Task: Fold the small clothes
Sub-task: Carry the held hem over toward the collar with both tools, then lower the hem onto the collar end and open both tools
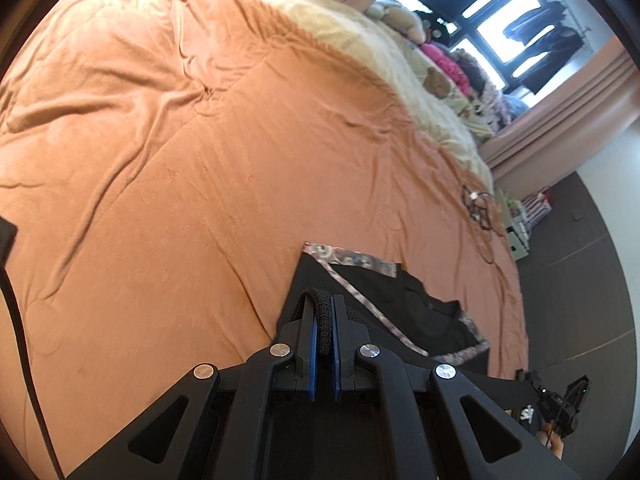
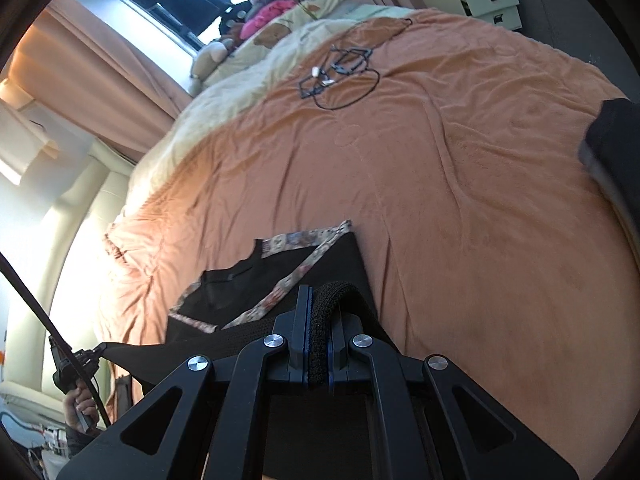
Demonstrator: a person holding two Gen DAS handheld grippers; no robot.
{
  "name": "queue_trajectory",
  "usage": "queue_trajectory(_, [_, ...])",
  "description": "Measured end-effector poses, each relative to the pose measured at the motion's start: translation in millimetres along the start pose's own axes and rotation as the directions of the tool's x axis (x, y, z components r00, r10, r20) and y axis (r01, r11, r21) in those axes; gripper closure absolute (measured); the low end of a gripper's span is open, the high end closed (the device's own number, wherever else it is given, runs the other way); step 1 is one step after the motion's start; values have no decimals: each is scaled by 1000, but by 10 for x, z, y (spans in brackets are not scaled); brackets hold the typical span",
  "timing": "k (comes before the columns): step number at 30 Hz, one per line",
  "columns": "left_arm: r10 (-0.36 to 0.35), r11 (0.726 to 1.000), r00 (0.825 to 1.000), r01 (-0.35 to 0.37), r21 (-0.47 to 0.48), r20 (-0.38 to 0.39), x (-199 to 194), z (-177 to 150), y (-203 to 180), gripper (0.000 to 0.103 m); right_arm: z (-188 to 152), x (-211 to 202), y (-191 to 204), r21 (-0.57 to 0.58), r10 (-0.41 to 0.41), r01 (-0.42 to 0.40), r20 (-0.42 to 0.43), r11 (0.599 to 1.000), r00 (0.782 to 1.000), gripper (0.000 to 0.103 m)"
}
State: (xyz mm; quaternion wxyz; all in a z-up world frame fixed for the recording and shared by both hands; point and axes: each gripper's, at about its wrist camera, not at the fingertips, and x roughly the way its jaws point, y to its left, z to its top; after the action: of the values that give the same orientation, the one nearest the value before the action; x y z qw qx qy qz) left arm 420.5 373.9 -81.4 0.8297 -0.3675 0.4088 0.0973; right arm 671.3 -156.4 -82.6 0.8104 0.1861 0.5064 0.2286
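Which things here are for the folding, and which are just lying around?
For the folding:
- black garment with flowery trim
- left claw, shut on its knit band
- right claw, shut on the band too
- orange blanket, to lay it on

Just lying around:
- cables
- soft toys
- pink clothes
- drawers

Garment (image 1: 404, 304) hem hidden behind fingers (image 1: 310, 344)

The garment (image 1: 404, 304) lies on the bed (image 1: 180, 168) near its foot edge; beyond it a tangle of cables (image 2: 340, 76) rests on the bed; pillows and stuffed toys (image 1: 404, 20) sit at the head, below the window (image 1: 496, 12); a nightstand (image 2: 480, 0) stands beside the bed.
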Motion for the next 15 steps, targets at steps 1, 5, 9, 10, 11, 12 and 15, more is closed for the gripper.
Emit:
queue_trajectory(1, [8, 1000, 1000, -8, -3, -6, 75, 31, 6, 98, 39, 76, 0, 2, -6, 6, -7, 1000, 1000, 101])
queue_trajectory(5, [42, 999, 998, -43, -24, -42, 428, 119, 117, 98, 173, 405, -19, 5, -32, 33, -34, 999, 999, 101])
queue_trajectory(9, [70, 997, 995, -72, -35, -70, 753, 184, 219, 98, 273, 701, -81, 1, -66, 66, -54, 998, 996, 101])
queue_trajectory(10, [71, 997, 995, -74, -31, -70, 815, 194, 227, 98, 300, 776, -84, -5, -86, 86, -59, 996, 995, 101])
queue_trajectory(11, [79, 997, 995, -80, -16, -68, 878, 205, 220, 98, 324, 853, -93, -7, -100, 100, -63, 995, 993, 101])
queue_trajectory(12, [94, 995, 993, -95, -4, -68, 924, 219, 218, 98, 346, 915, -115, -4, -104, 104, -66, 995, 992, 101])
queue_trajectory(15, [121, 992, 989, -123, -15, -82, 1094, 245, 280, 98, 403, 1069, -114, -9, -117, 117, -67, 993, 991, 101])
